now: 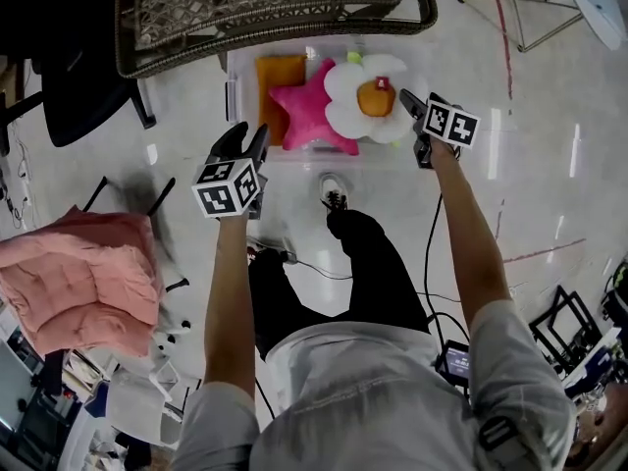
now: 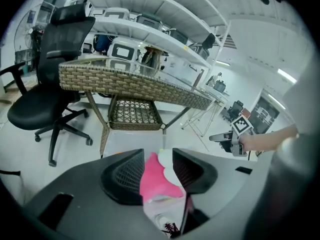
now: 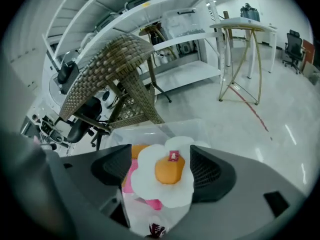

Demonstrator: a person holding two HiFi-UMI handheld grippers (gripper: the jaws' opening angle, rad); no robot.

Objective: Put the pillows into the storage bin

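The white flower pillow (image 1: 365,96) with the orange centre lies in the clear storage bin (image 1: 238,72), just below and ahead of the right tongs (image 1: 418,102). Their jaws stand wide apart and their pads do not press on it. In the right gripper view the pillow fills the gap between them, yet it rests on the pillows under it and not in a grip. Next to it, on the side toward the left tongs (image 1: 246,133), lies the pink star pillow (image 1: 312,111), and beyond that an orange pillow (image 1: 278,81) against the bin's wall. The left tongs hang just outside the bin's near corner, jaws about half apart and empty; the star shows through their gap only from farther off.

By my reading, the step in hand is the end of a drop, with the flower pillow let go and three pillows inside. A large pink cushion (image 1: 78,278) sits well apart from the left tongs, behind them and to the outside; what it rests on I cannot make out. If it belongs to the task, it looks to be next. First the right tongs should rise clear of the petals. The cushion is broad and soft, so it probably needs both tongs opened wide, and the bin beside the wicker table (image 1: 275,8) is already fairly full
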